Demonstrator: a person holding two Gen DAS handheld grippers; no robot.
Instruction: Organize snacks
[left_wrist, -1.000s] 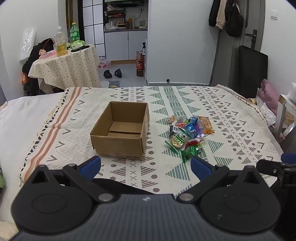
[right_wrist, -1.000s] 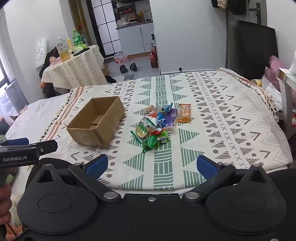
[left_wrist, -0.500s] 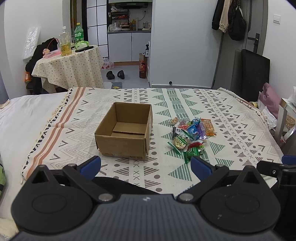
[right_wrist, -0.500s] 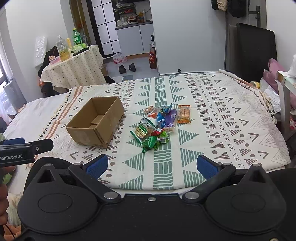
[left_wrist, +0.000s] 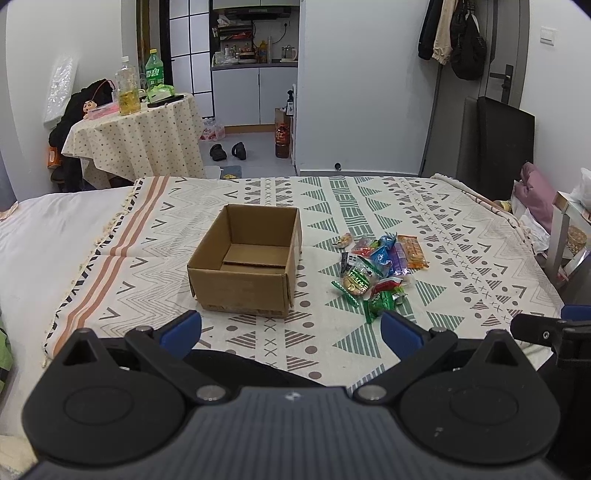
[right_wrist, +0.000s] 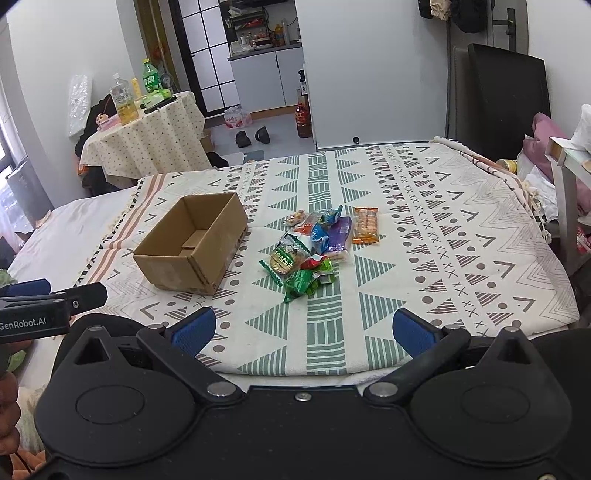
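we hold both grippers' jaws wide, left gripper (left_wrist: 290, 326), right gripper (right_wrist: 303, 328), empty cardboard box (left_wrist: 245, 260) beside snack pile (left_wrist: 376, 267) on the bed (left_wrist: 461, 258)

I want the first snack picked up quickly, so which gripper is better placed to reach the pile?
Right. The right gripper is open and faces the snack pile; the left gripper faces the cardboard box.

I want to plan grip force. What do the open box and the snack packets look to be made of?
The box looks like plain brown corrugated cardboard, matte, with folded flaps showing on its floor. The snack packets seem to be thin glossy plastic film: bright printing, crinkled edges and small highlights. What is inside them cannot be told.
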